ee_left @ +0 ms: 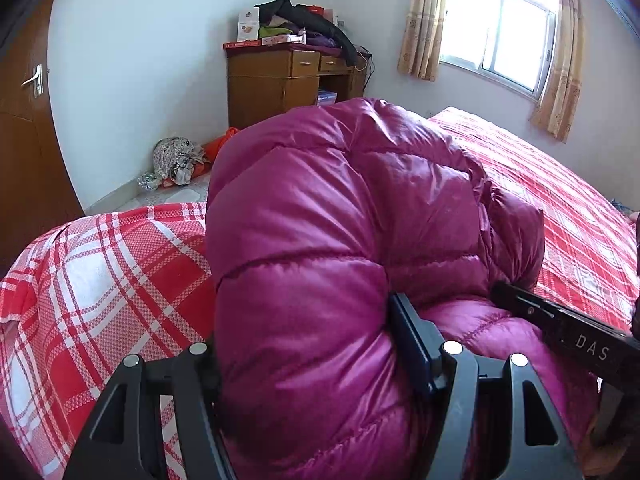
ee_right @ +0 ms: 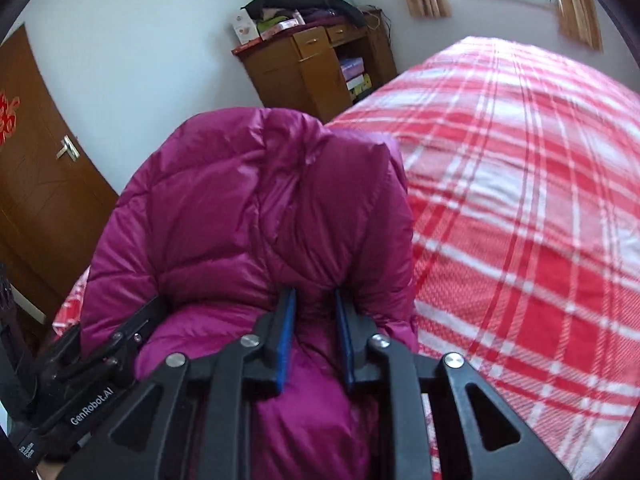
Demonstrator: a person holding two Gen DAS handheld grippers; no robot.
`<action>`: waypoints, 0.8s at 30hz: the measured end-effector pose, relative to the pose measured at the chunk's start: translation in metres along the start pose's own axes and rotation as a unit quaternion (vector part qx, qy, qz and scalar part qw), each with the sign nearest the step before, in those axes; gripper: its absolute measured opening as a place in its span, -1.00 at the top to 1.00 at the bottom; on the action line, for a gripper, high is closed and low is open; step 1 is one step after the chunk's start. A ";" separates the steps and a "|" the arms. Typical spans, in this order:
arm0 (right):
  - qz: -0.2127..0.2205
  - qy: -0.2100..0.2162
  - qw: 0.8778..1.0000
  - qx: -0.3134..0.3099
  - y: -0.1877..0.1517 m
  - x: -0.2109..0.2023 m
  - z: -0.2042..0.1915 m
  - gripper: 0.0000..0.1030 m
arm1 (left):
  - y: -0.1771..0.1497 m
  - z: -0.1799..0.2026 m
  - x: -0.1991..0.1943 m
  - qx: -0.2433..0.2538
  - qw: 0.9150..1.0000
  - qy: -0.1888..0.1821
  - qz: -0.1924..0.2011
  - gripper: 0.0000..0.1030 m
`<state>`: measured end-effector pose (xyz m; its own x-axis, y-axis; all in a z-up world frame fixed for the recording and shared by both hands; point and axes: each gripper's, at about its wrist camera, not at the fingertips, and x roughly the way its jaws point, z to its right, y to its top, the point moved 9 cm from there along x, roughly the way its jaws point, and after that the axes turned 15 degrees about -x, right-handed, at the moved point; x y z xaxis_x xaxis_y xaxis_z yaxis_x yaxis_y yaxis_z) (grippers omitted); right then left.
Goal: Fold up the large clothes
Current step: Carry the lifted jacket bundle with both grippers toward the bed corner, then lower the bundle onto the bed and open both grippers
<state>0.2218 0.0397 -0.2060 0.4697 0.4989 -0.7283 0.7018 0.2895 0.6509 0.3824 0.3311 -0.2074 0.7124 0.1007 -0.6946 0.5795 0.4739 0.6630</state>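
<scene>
Both grippers, left (ee_left: 304, 364) and right (ee_right: 316, 336), pinch the puffy magenta quilted down jacket (ee_right: 248, 208), seemingly mid-fold; next, lay it flat on the red plaid bedspread (ee_right: 520, 200).

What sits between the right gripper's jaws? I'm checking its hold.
A bunched fold of the magenta down jacket sits pinched between the right gripper jaws, shown in the right wrist view.

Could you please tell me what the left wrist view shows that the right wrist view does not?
Only the left wrist view shows the crumpled patterned cloth bundle on the floor and the whole bright window. Only the right wrist view shows the red paper decoration on the brown door. Both share the puffy magenta quilted down jacket, the red-and-white plaid bedspread, the cluttered wooden desk, and both grippers, left and right, clamping the jacket.
</scene>
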 end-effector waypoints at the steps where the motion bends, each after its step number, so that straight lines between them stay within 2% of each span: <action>1: -0.002 0.004 1.000 0.006 -0.001 0.002 0.002 0.60 | 0.000 0.001 0.001 0.004 1.000 0.003 -0.001 -0.31; 9: -0.002 -0.006 1.000 0.003 -0.014 -0.013 -0.008 0.61 | -0.001 0.003 0.003 0.009 1.000 0.020 -0.001 -0.46; 14: 0.028 -0.007 1.000 0.007 -0.034 -0.053 -0.017 0.54 | -0.008 -0.004 -0.020 -0.033 0.999 -0.002 -0.017 -0.49; 16: 0.043 -0.013 0.999 -0.003 -0.044 -0.073 -0.023 0.39 | -0.011 -0.007 -0.037 -0.037 0.999 0.004 -0.005 -0.49; 18: 0.050 -0.031 0.998 0.000 -0.053 -0.088 -0.023 -0.17 | -0.016 -0.009 -0.058 -0.029 0.999 0.021 0.010 -0.49; 19: 0.054 -0.035 0.998 0.007 -0.057 -0.095 -0.022 -0.29 | -0.019 -0.008 -0.068 -0.020 0.999 0.028 0.019 -0.49; 24: 0.055 -0.057 0.997 0.001 -0.071 -0.122 -0.021 -0.33 | -0.036 -0.011 -0.110 0.024 0.996 0.069 0.041 -0.49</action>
<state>0.1033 -0.0246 -0.1584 0.6012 0.4320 -0.6723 0.6439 0.2364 0.7277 0.2789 0.3126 -0.1578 0.6986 0.2593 -0.6668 0.5414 0.4177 0.7297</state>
